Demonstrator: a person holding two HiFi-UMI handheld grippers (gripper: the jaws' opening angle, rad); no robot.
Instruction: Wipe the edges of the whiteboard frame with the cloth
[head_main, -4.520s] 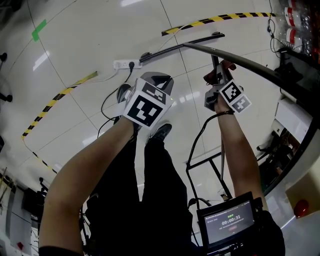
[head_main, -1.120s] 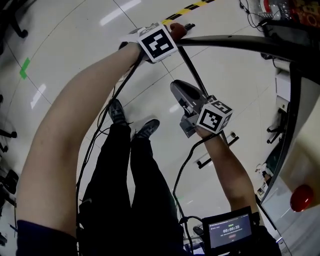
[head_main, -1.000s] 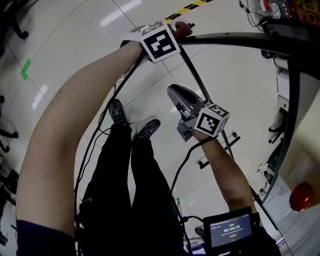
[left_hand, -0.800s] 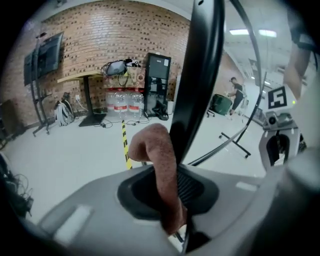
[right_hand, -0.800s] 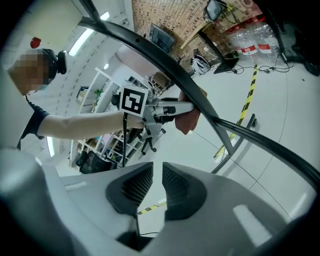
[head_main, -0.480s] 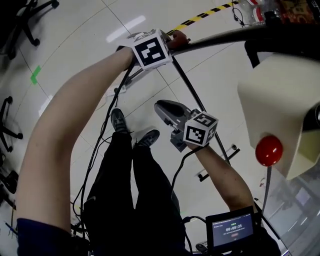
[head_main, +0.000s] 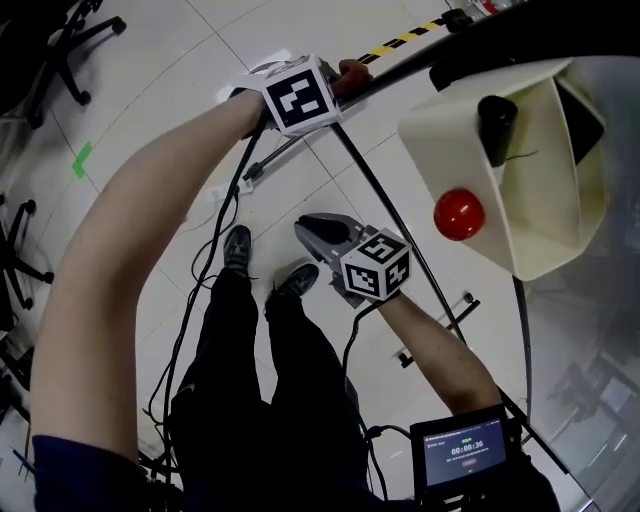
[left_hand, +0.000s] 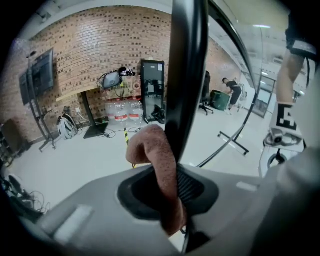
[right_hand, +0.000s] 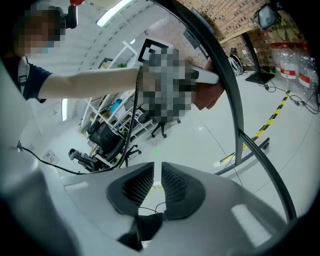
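A reddish-brown cloth (left_hand: 155, 155) sits pinched in my left gripper (left_hand: 172, 187), folded over and pressed against the black whiteboard frame (left_hand: 185, 75). The head view shows that gripper (head_main: 340, 82) at the top, the cloth (head_main: 352, 72) on the frame bar (head_main: 400, 62). My right gripper (head_main: 312, 228) hangs lower, mid-picture, away from the frame. Its jaws have just been closing; a thin gap stays between them in the right gripper view (right_hand: 156, 187), with nothing in it. That view also shows the cloth (right_hand: 212, 95) on the curved frame (right_hand: 234, 110).
A beige box with a red button (head_main: 459, 214) hangs close at upper right. A slanting frame leg (head_main: 400, 240) runs past the right gripper. Cables and a power strip (head_main: 235, 180) lie on the floor, office chairs (head_main: 60, 40) stand at upper left, and a small screen (head_main: 458, 450) is at the bottom.
The cloth was in the right gripper earlier; the left one has it now. Over the last second the right gripper drifted left and away from the frame, and the beige box came into view.
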